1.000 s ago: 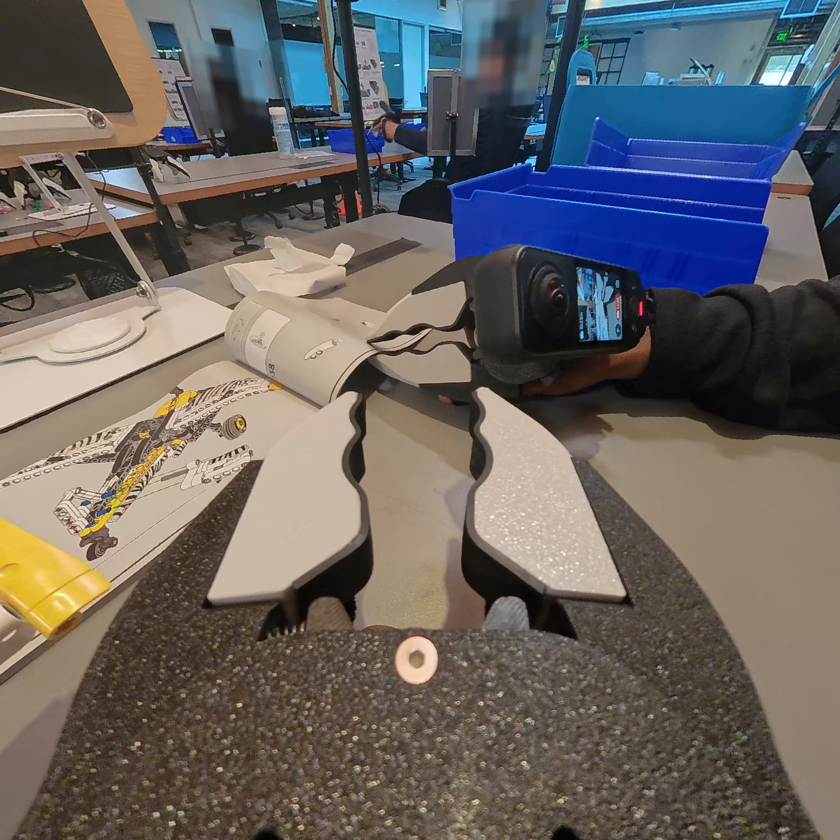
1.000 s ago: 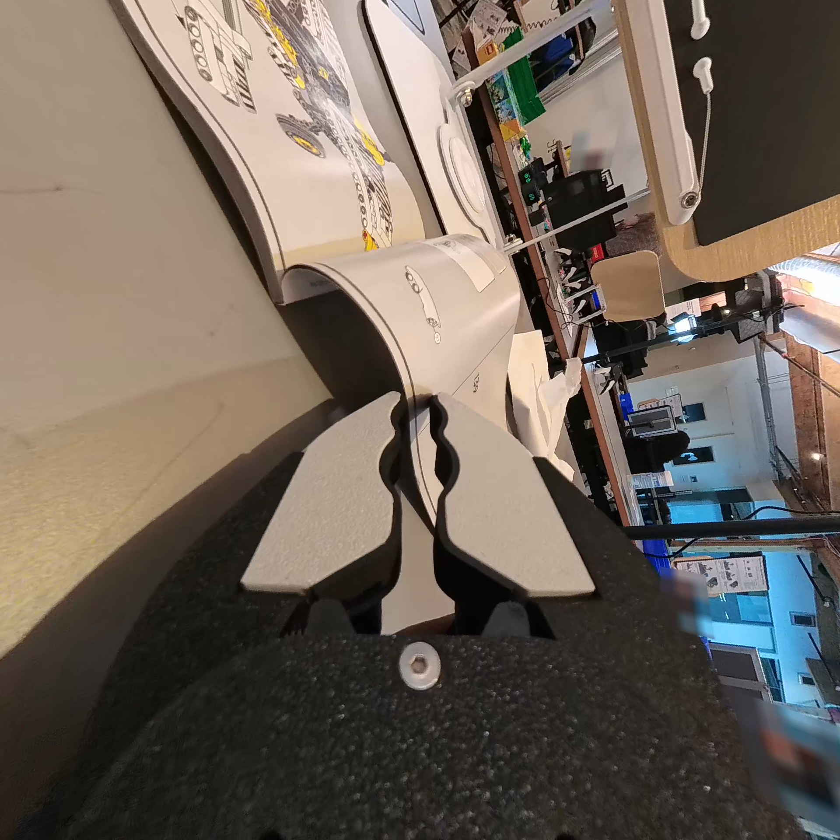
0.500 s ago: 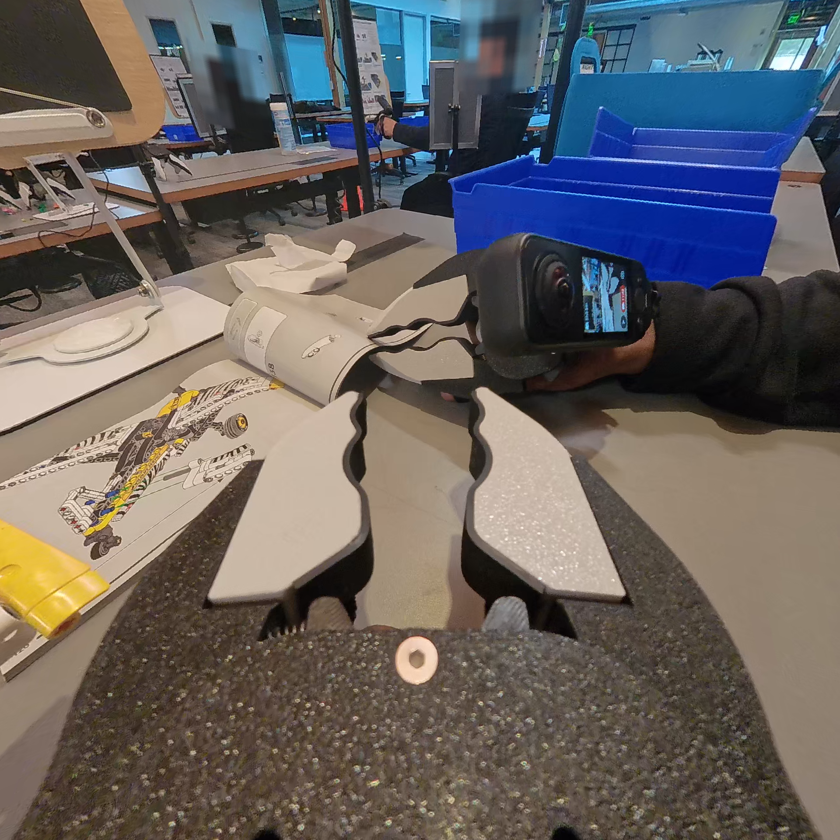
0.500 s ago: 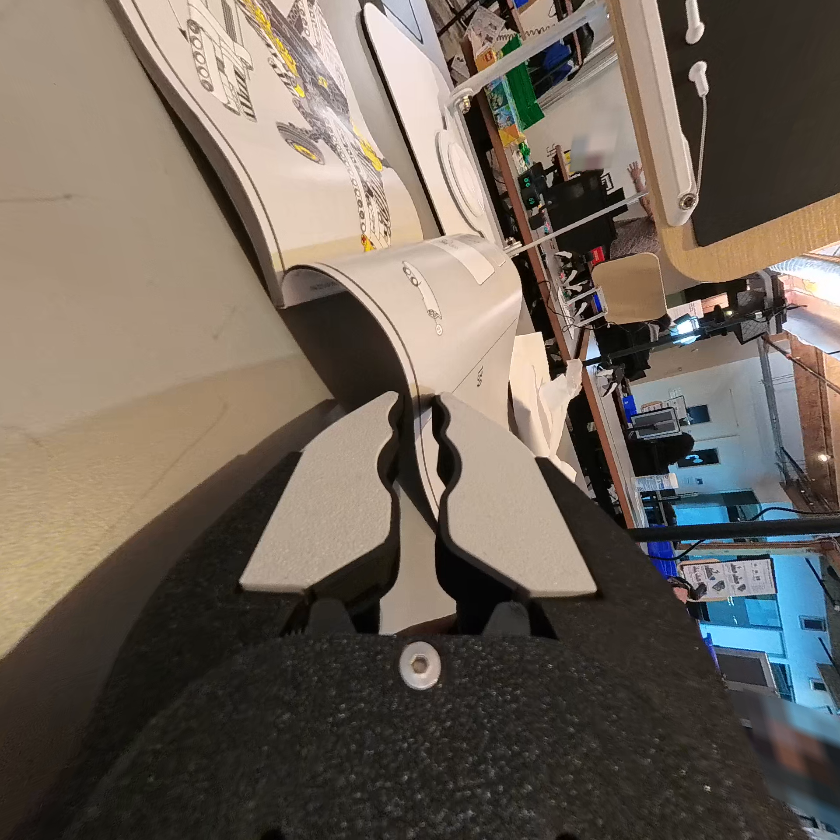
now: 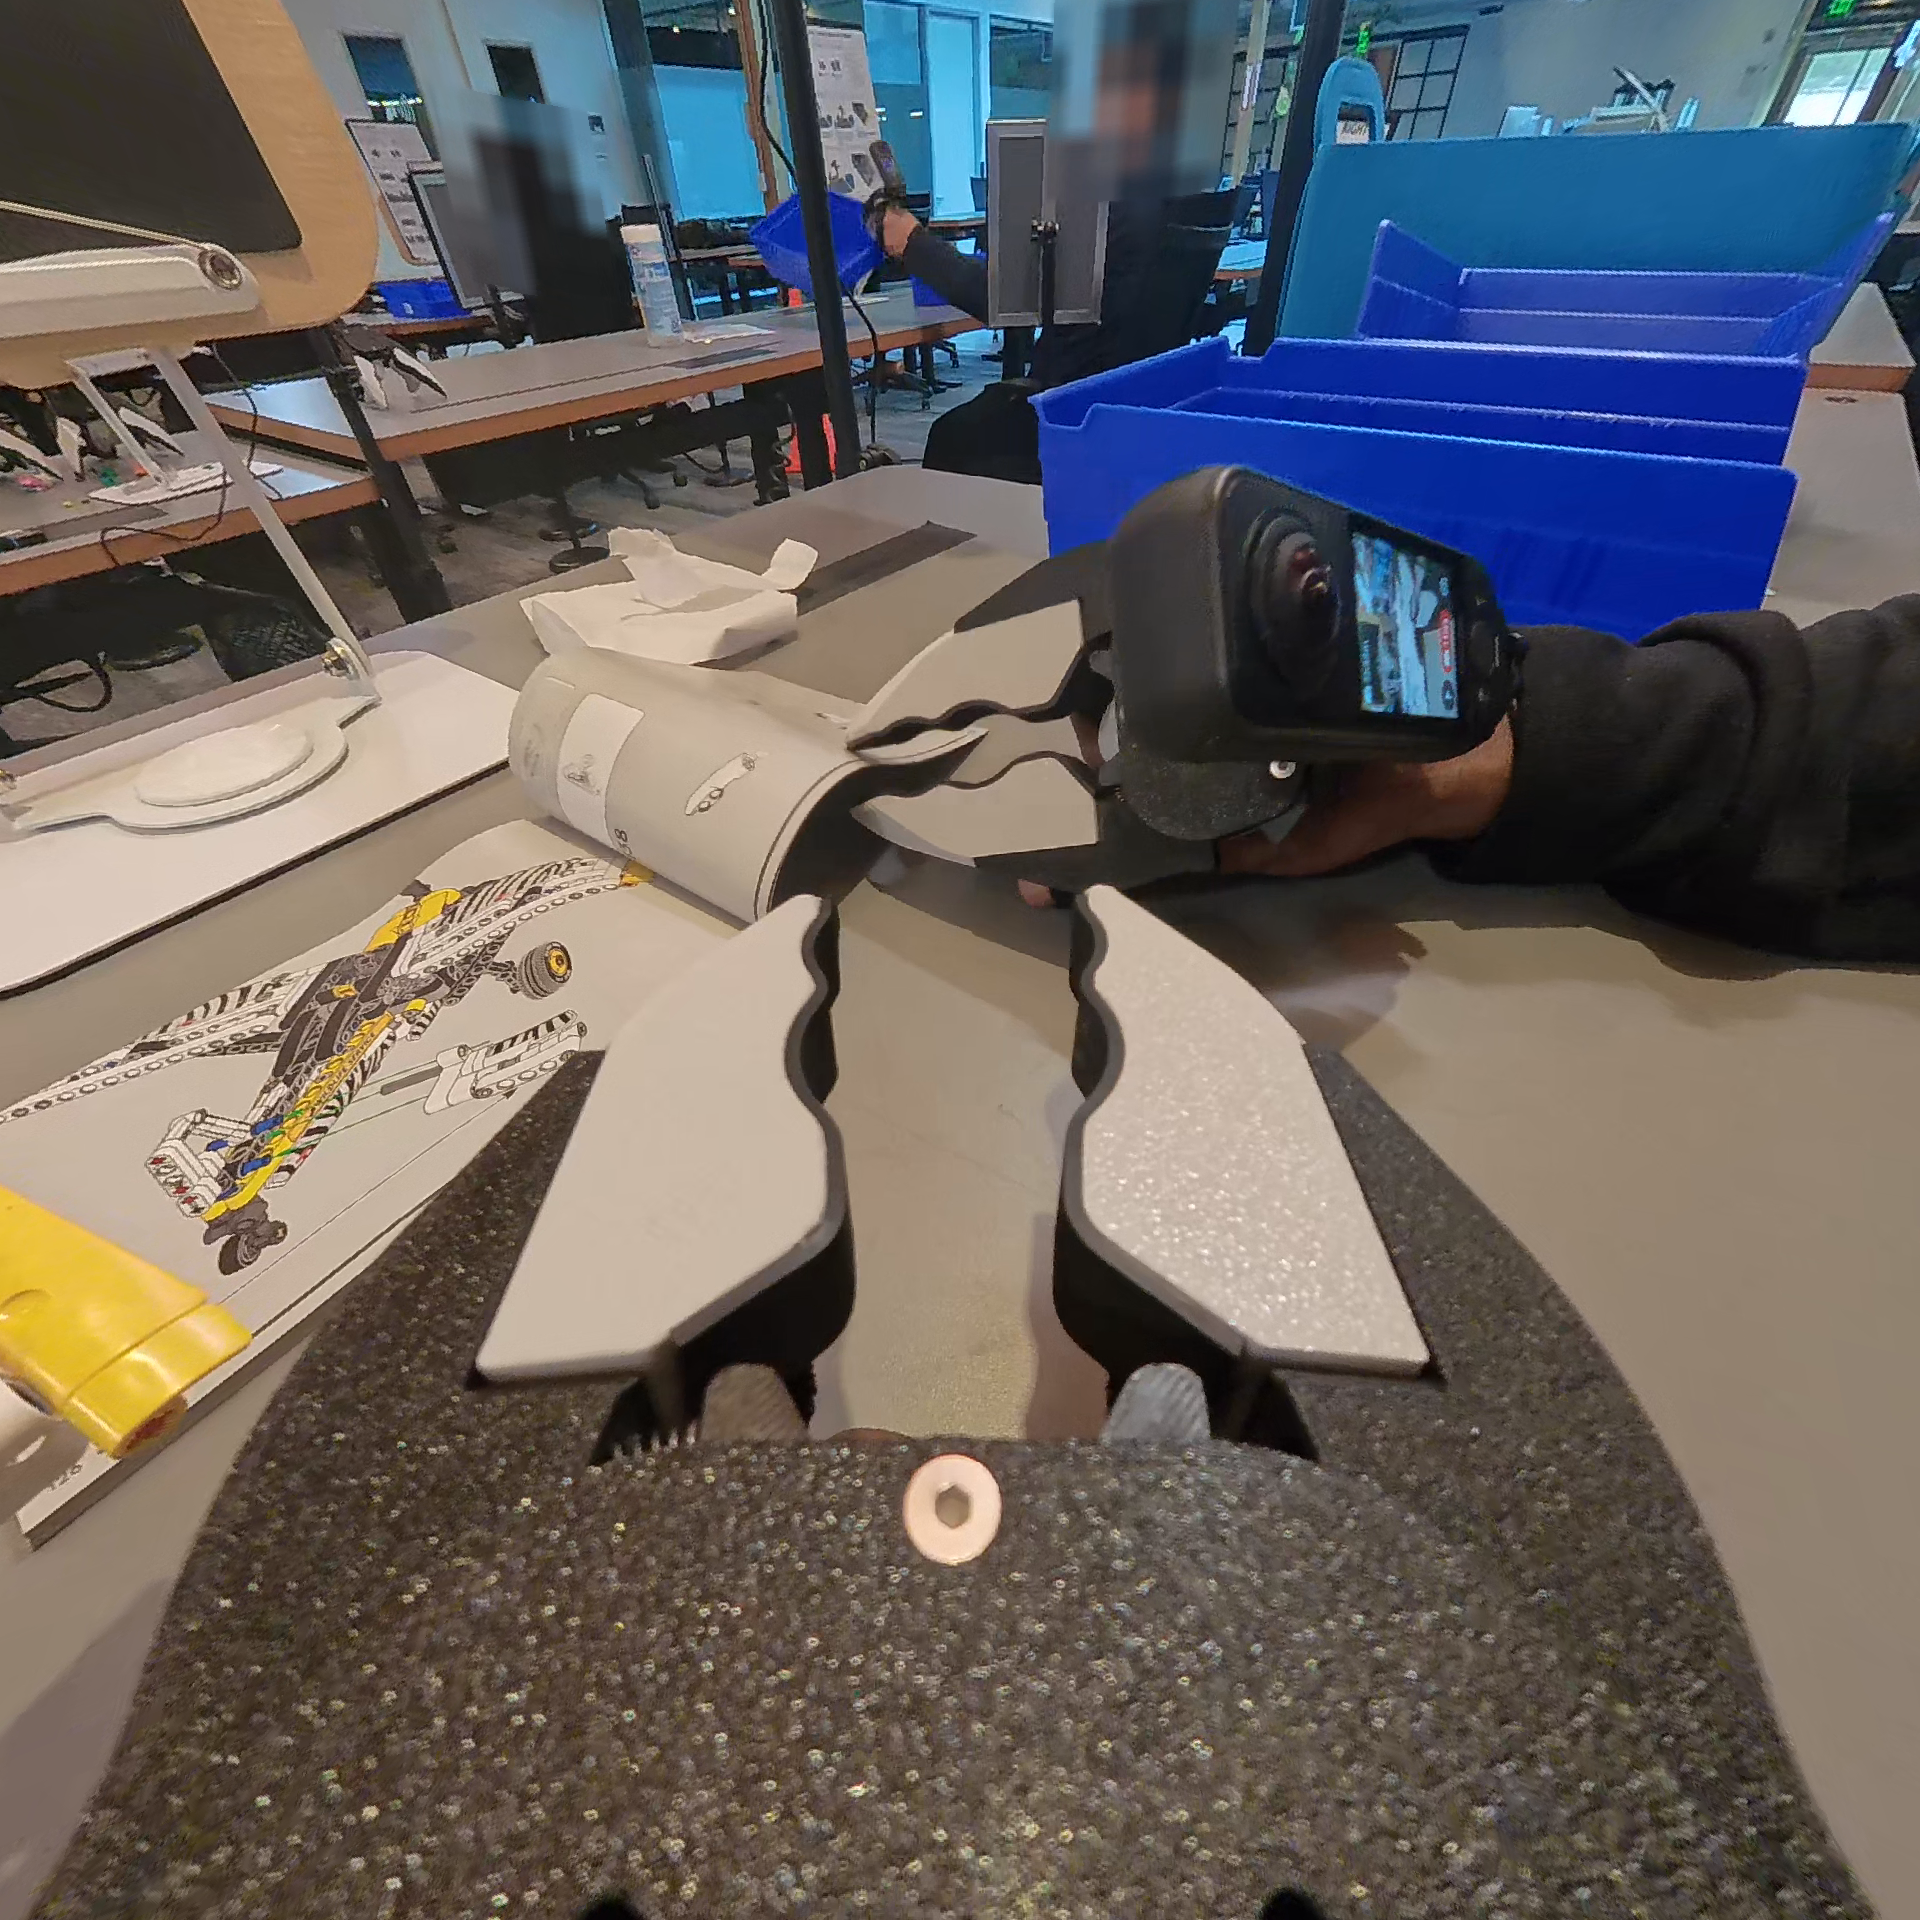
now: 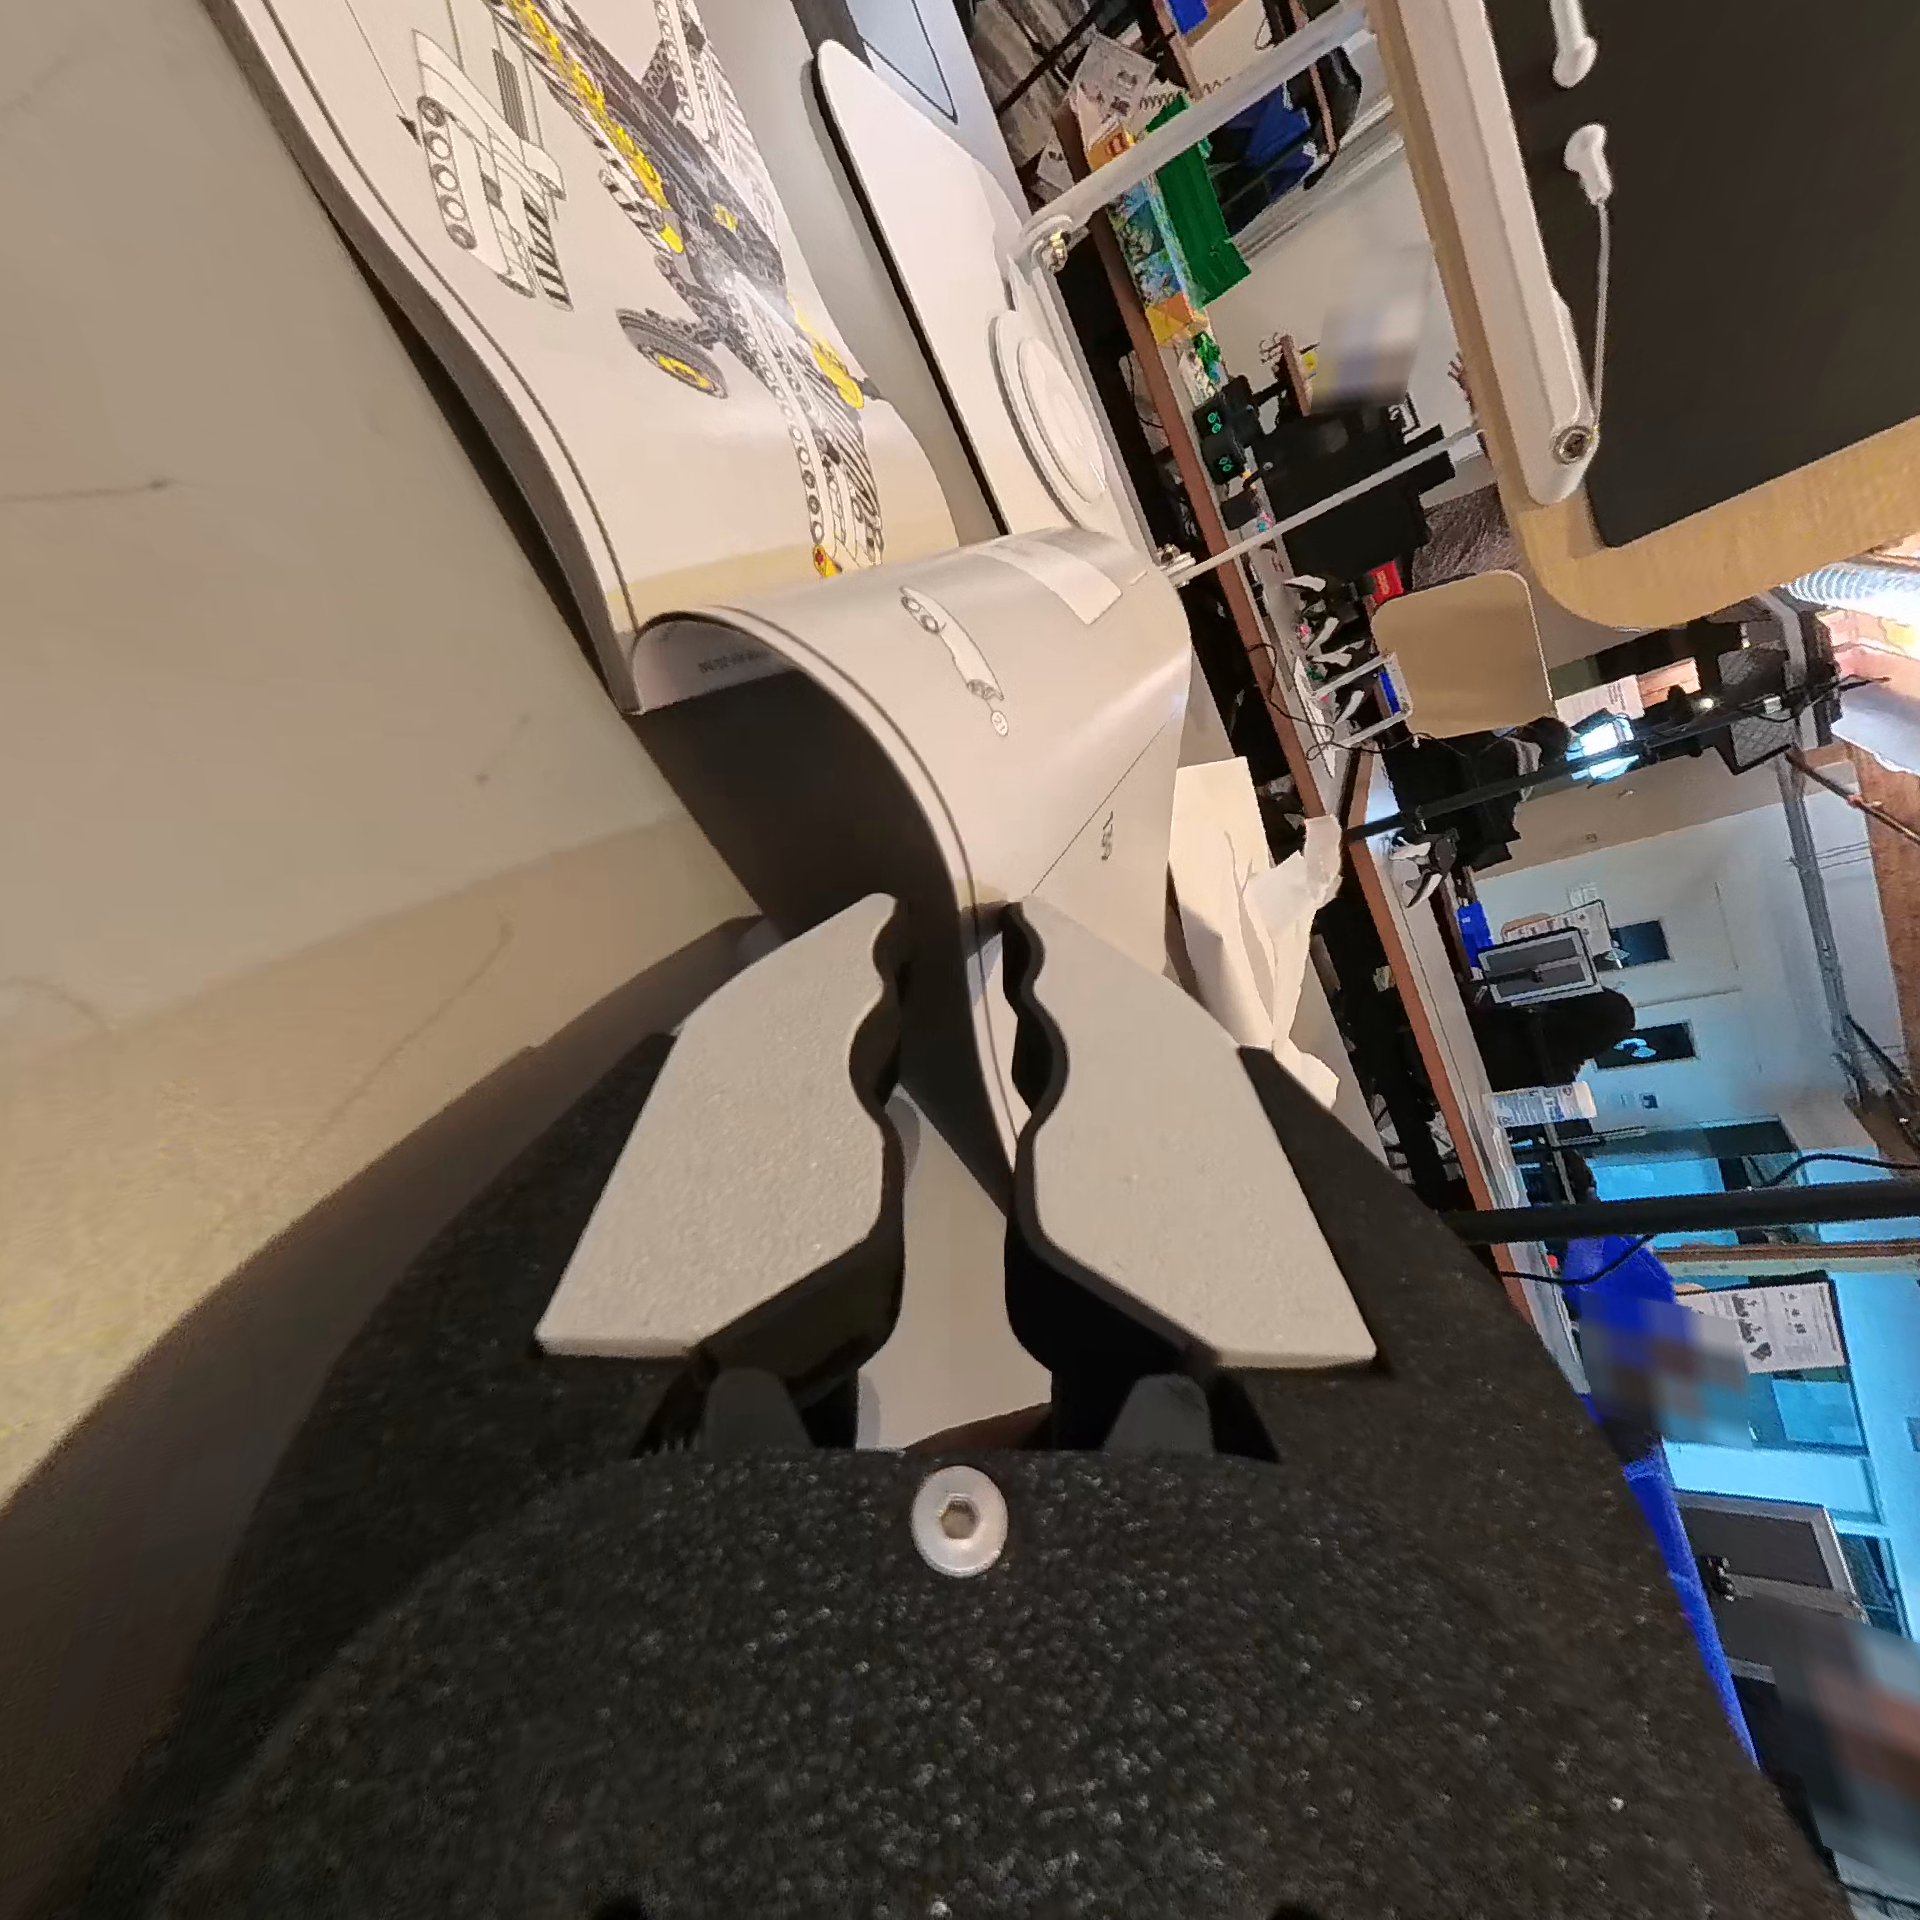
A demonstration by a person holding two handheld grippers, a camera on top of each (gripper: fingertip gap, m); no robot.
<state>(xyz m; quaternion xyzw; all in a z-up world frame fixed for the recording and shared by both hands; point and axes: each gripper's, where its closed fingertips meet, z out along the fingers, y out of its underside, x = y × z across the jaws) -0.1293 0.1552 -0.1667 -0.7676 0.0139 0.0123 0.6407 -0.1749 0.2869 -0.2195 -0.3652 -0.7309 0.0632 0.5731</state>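
Our right claw [image 6: 951, 925] straddles the curled page [image 6: 997, 727], pads not pressing; our left claw [image 5: 951, 935] hangs spread over the counter [image 5: 1558, 1143].

Around me: a grey table [image 5: 1558, 1195], stacked blue bins [image 5: 1455, 447], long desks [image 5: 582, 379] with office chairs, black poles [image 5: 821, 208], glass partitions, and daylit white walls [image 6: 1621, 873].

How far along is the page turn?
Done: grey printed page arched up off the open illustrated booklet. In hand: right claw straddles its edge, pads parted, not clamping. Left claw open over the grey table. Left: page not yet laid flat.
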